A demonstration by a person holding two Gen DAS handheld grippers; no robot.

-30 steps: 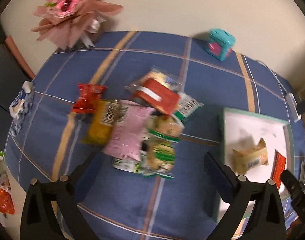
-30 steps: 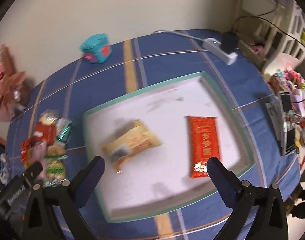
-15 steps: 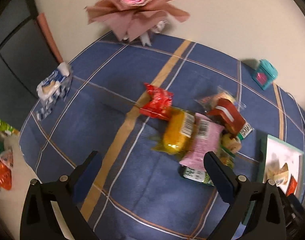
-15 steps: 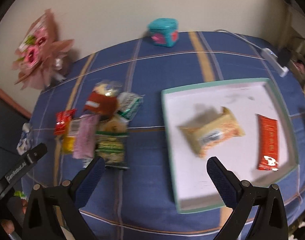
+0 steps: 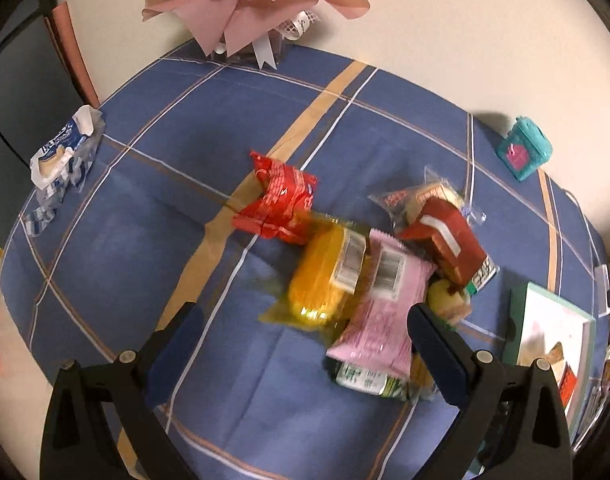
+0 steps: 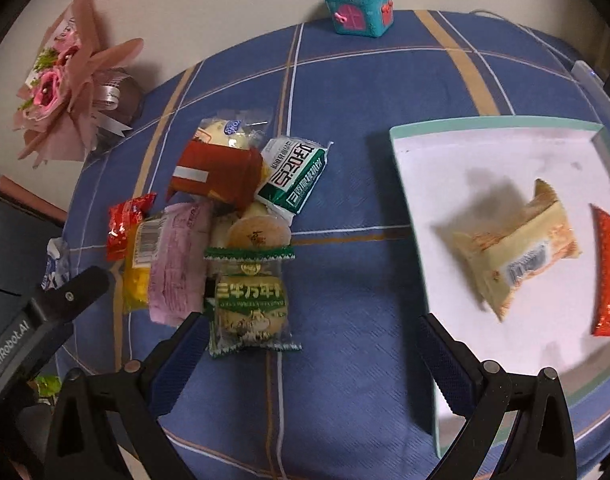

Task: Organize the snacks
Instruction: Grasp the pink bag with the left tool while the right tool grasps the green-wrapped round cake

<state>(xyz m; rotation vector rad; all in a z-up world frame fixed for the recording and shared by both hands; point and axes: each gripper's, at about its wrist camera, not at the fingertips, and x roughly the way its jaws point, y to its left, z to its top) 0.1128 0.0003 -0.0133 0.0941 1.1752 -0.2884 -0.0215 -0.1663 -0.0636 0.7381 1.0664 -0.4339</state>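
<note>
A heap of snack packets lies on the blue checked tablecloth: a red packet (image 5: 283, 204), a yellow one (image 5: 325, 280), a pink one (image 5: 381, 316), a dark red box (image 5: 449, 240) and a green biscuit packet (image 6: 249, 300). My left gripper (image 5: 305, 360) hovers open just in front of the yellow and pink packets. My right gripper (image 6: 309, 364) is open above the cloth between the heap and the white tray (image 6: 409, 184). A beige packet (image 6: 517, 252) and a red packet (image 6: 609, 272) lie in the tray.
A pink flower bouquet (image 5: 249, 4) stands at the back by the wall. A teal toy box (image 6: 357, 4) sits at the far edge. A blue-white wrapper (image 5: 61, 156) lies at the cloth's left edge. A white power strip (image 6: 593, 88) is at far right.
Both grippers have swung left from the tray side toward the snack heap. The left one has come closer to the yellow and pink packets. Neither has closed.
</note>
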